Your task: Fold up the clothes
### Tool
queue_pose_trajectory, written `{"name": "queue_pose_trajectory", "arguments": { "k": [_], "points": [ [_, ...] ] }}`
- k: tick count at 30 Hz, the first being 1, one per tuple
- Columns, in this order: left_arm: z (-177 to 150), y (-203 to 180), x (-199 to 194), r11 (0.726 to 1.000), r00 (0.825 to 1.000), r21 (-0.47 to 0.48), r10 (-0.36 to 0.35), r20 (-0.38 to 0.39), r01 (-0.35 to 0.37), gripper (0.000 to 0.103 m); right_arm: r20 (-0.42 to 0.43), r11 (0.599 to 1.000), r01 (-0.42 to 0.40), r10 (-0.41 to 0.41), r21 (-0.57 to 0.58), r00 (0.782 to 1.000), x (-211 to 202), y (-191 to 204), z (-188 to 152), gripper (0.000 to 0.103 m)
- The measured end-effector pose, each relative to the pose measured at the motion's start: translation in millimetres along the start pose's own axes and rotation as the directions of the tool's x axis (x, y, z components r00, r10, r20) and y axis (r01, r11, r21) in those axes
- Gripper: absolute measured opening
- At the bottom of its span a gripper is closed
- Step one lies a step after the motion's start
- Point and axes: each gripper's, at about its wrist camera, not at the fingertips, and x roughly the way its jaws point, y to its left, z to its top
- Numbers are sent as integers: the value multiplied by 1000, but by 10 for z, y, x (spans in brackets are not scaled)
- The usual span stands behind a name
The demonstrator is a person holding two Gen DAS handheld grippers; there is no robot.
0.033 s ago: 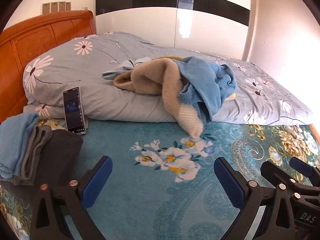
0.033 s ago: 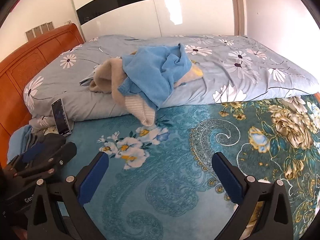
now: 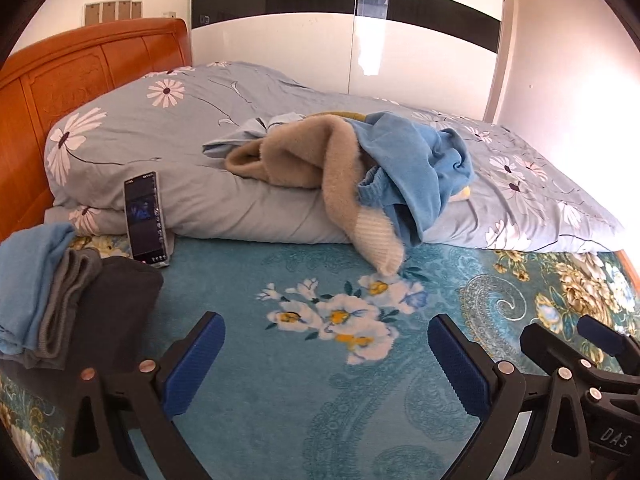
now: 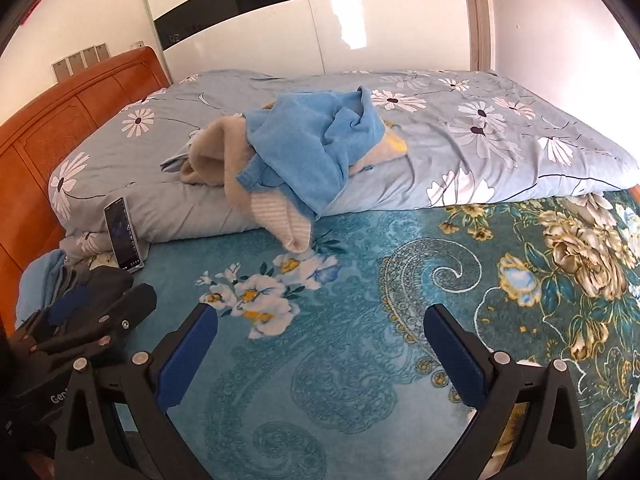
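Note:
A heap of unfolded clothes lies on the folded duvet: a beige fuzzy sweater point(image 3: 320, 160) point(image 4: 224, 152) with a sleeve hanging down onto the teal blanket, and a blue garment point(image 3: 416, 160) point(image 4: 312, 144) draped over it. My left gripper point(image 3: 326, 344) hovers open above the blanket, well short of the heap, nothing between its blue pads. My right gripper point(image 4: 320, 332) is open too, just to the right of the left one, and holds nothing. A stack of folded clothes point(image 3: 64, 300) in light blue, grey and dark cloth sits at the left.
A phone point(image 3: 145, 220) point(image 4: 123, 236) leans upright against the grey flowered duvet point(image 3: 180, 120). The orange wooden headboard point(image 3: 80, 68) stands at the left. The teal flowered blanket point(image 3: 280, 400) covers the bed in front of me. White wardrobe doors point(image 3: 280, 40) rise behind the bed.

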Motion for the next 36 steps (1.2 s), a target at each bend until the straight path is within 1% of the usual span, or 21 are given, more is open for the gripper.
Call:
{"name": "queue_pose_trajectory", "arguments": {
  "k": [2,4,5,8,10,12,14,20,23,29,33,36],
  "points": [
    [28,-51,-30,1000,1000,6,12,17,-12,103,0,1000,1,-1,7,1000,-2,-8,4,103],
    [28,-162,-84,1000,998,12,26,52,-26,103,3,1000,11,-11,2,1000,-9,-7,22,103],
    [29,-141,-75,1000,998,0,16,53,-16,103,-2,1000,21,-21,-18,1000,-15,42,74,103],
    [34,-79,-45,999,998,-36,-11,57,13,103,50,999,14,-12,-46,999,-87,39,55,103],
    [30,-48,-38,998,998,-56,-24,64,27,103,49,999,17,-15,-50,999,-61,44,66,103],
    [107,11,-86,998,997,-64,-24,73,29,103,53,999,13,-11,-47,999,-84,67,64,103],
    [106,9,-118,998,996,-63,-20,82,25,103,51,999,1,1,-41,999,-100,30,93,103],
    [96,17,-182,996,996,-80,-23,87,30,103,90,999,-8,13,-48,996,-198,55,77,103],
    [102,17,-230,996,995,-82,-21,96,29,103,97,998,-19,24,-53,995,-234,69,75,103],
    [115,21,-322,996,993,-87,-19,113,29,103,138,996,-79,84,-46,987,-327,71,81,103],
    [108,29,-340,994,993,-100,-27,115,39,103,144,995,-79,87,-59,986,-354,89,100,103],
    [116,16,-365,995,992,-92,-27,123,39,103,155,996,-73,82,-58,985,-398,89,99,103]
  ]
}}
